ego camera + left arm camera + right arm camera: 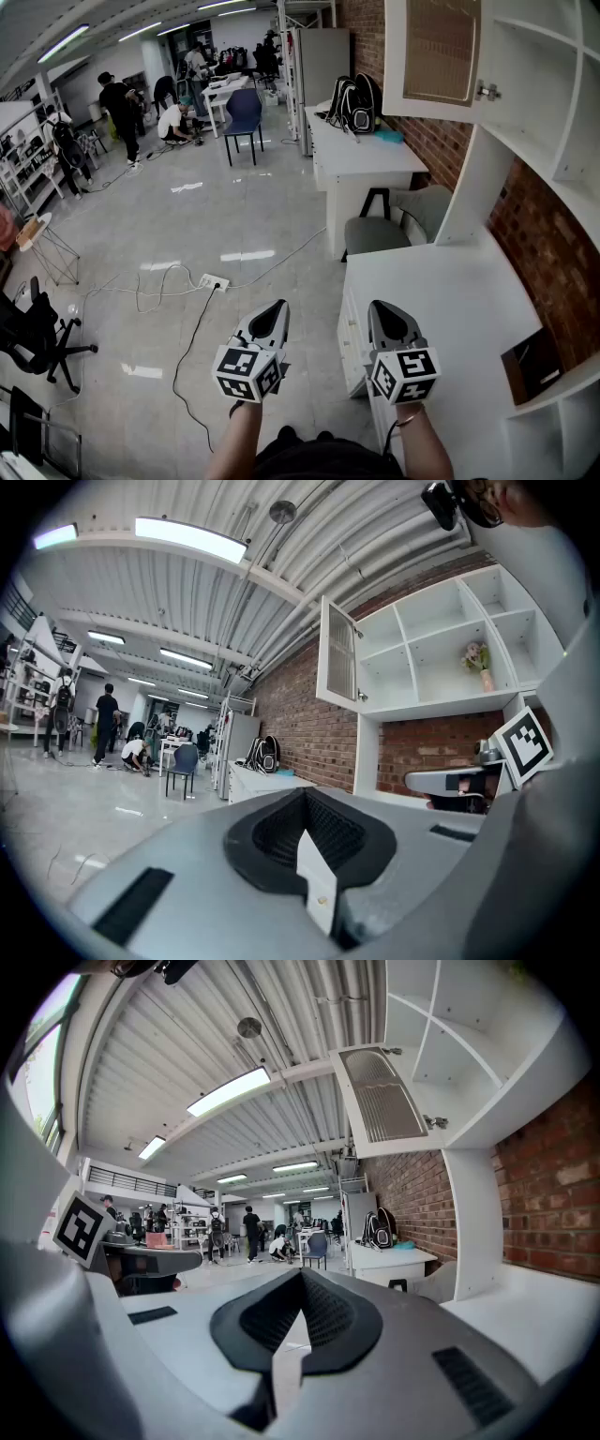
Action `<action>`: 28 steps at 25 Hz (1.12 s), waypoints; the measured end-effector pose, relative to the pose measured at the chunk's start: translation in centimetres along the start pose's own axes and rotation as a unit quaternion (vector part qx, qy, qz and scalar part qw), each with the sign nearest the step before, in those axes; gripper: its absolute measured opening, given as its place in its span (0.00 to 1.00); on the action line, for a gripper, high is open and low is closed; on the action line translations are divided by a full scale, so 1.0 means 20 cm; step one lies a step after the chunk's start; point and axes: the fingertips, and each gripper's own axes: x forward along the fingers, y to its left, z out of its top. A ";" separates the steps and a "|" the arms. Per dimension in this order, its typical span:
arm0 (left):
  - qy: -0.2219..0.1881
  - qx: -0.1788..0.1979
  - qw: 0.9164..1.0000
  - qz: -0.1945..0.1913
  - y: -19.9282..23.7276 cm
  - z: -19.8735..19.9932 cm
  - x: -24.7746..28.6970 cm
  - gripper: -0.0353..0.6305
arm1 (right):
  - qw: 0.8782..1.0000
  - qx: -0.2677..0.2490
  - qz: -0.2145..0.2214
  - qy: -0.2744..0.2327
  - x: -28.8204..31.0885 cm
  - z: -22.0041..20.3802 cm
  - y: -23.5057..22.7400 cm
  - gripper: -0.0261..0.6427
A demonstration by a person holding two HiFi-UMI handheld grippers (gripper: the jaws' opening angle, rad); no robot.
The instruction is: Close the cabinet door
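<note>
The white cabinet door (441,52) with a mesh panel stands swung open at the upper right, hinged to the white wall cabinet (539,84). It also shows in the left gripper view, where the door (339,653) is up and ahead, and in the right gripper view, where the door (380,1101) is overhead. My left gripper (277,306) and right gripper (378,306) are held side by side low in front of me, well short of the door. Both point level, away from me. The left gripper (305,794) is shut and empty, and the right gripper (300,1274) is too.
A white desk (450,300) lies below the cabinet on my right, with a grey chair (394,225) beyond it. Farther off, another desk (361,150) carries a black backpack (354,103). Cables and a power strip (214,281) lie on the floor. People (120,112) stand far back.
</note>
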 end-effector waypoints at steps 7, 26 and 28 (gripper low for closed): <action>0.011 -0.013 1.000 -0.007 -0.04 -0.06 -0.01 0.07 | 1.000 0.020 0.006 0.011 -0.03 -0.05 -0.01 0.04; 0.029 -0.036 0.999 0.009 0.30 -0.16 0.26 0.07 | 0.998 0.040 0.009 0.047 0.40 -0.15 -0.05 0.04; 0.033 -0.040 0.999 0.006 0.38 -0.17 0.34 0.07 | 0.998 0.041 0.005 0.050 0.51 -0.16 -0.05 0.04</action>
